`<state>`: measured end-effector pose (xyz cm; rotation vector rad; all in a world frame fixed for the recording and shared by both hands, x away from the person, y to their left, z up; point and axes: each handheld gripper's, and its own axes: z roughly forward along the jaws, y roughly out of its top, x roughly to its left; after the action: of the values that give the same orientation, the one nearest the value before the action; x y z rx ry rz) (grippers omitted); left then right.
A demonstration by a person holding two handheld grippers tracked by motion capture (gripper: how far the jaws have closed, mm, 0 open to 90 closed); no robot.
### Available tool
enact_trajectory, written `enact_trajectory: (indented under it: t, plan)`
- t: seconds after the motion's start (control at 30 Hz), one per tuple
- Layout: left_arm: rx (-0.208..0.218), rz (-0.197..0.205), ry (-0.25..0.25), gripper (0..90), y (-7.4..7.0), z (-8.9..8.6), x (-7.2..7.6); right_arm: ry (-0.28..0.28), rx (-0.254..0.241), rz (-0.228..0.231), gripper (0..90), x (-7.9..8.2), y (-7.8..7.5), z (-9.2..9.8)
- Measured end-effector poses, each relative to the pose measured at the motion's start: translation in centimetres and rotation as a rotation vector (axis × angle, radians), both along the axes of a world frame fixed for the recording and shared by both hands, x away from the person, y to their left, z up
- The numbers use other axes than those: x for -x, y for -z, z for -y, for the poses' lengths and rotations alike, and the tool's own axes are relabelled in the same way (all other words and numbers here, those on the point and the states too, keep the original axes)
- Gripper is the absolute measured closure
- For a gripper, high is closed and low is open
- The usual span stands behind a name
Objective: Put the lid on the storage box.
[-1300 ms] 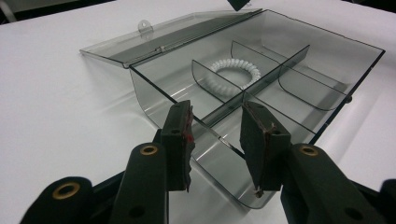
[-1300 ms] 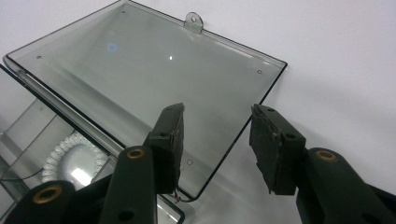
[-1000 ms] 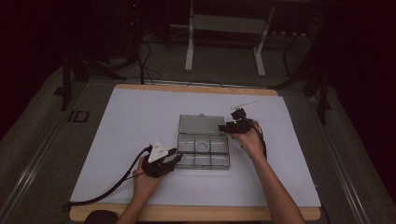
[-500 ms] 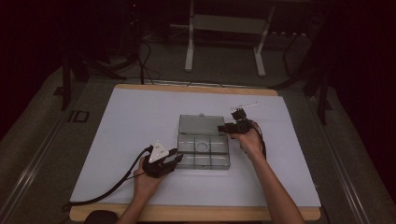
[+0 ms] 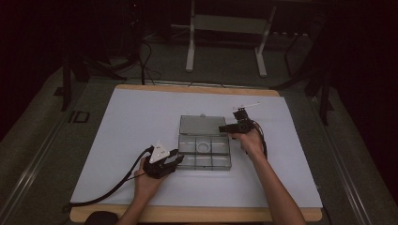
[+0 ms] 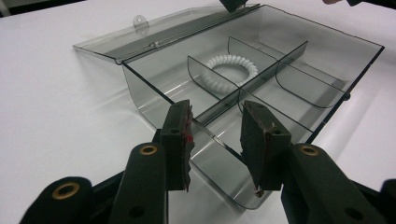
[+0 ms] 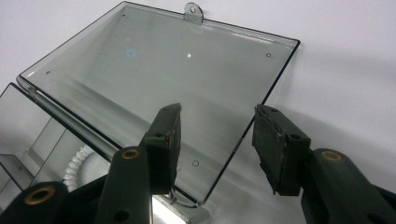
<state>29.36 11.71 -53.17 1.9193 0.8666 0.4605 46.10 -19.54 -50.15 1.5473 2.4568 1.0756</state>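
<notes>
A clear plastic compartment box (image 5: 205, 152) lies mid-table with its lid (image 5: 202, 125) swung flat onto the mat on the far side. A white coiled ring (image 6: 232, 71) rests in a middle compartment. My left gripper (image 5: 176, 159) sits at the box's near left corner. In the left gripper view its jaws (image 6: 219, 140) stand open astride the box wall, the pads apart from it. My right gripper (image 5: 222, 128) is at the lid's right edge. In the right gripper view its open jaws (image 7: 217, 140) straddle the corner of the lid (image 7: 177, 79), not pressing on it.
The box rests on a white mat (image 5: 117, 140) that covers a wooden tabletop. A black cable (image 5: 108, 192) trails from the left gripper towards the near left corner. A metal stand (image 5: 190, 47) rises on the dark floor beyond the table.
</notes>
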Motion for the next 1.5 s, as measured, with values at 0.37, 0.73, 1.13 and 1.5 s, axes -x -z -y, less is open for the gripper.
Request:
enact_trajectory:
  t: [0.37, 0.73, 1.13, 1.5]
  plan:
    - [-0.002, -0.001, -0.001, 63.9, -0.01, 0.02, 0.01, 0.007, -0.005, -0.033, 51.2, -0.32, -0.01, 0.00]
    - [-0.001, -0.002, -0.003, 63.8, 0.01, 0.02, -0.01, 0.007, -0.005, -0.061, 50.8, -0.55, -0.12, -0.01]
    - [0.000, -0.004, -0.005, 64.0, 0.01, 0.04, -0.03, 0.013, -0.005, -0.079, 49.4, -0.74, -0.10, -0.13]
    - [-0.001, -0.001, -0.008, 64.2, 0.03, 0.07, 0.00, 0.036, -0.030, -0.093, 48.0, -0.92, 0.17, -0.07]
